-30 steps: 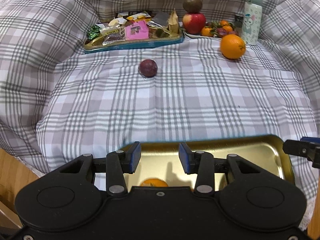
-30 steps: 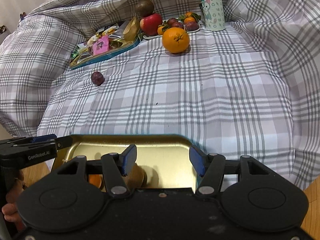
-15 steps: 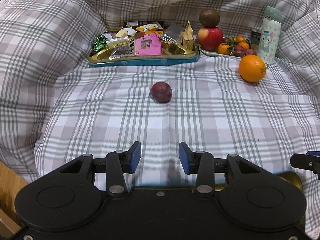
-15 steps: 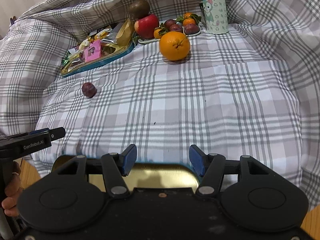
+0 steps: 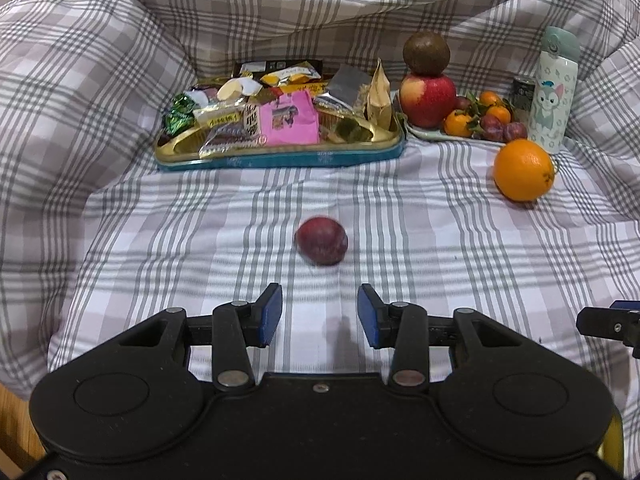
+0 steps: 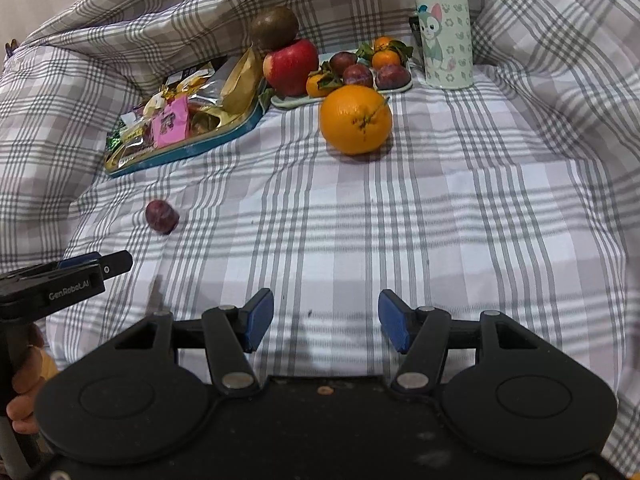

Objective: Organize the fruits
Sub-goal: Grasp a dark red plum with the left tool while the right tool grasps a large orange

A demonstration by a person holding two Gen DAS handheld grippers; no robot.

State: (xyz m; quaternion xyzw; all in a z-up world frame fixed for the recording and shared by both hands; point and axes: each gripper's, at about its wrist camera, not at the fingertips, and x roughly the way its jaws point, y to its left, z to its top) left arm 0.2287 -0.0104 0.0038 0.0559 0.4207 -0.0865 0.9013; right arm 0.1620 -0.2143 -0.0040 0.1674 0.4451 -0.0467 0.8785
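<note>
Gold snack-filled tray beside fruit plate

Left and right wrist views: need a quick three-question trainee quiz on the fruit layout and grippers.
1. True or false: the left gripper holds the dark red plum lying alone on the checked cloth.
2. What rests on top of the red apple?
A. a small tangerine
B. a round brown fruit
C. a pink packet
3. Fill in: the large orange lies on the cloth in front of the pale ____ of small fruit.

Key: 1 false, its jaws are open and empty; 2 B; 3 plate.
</note>
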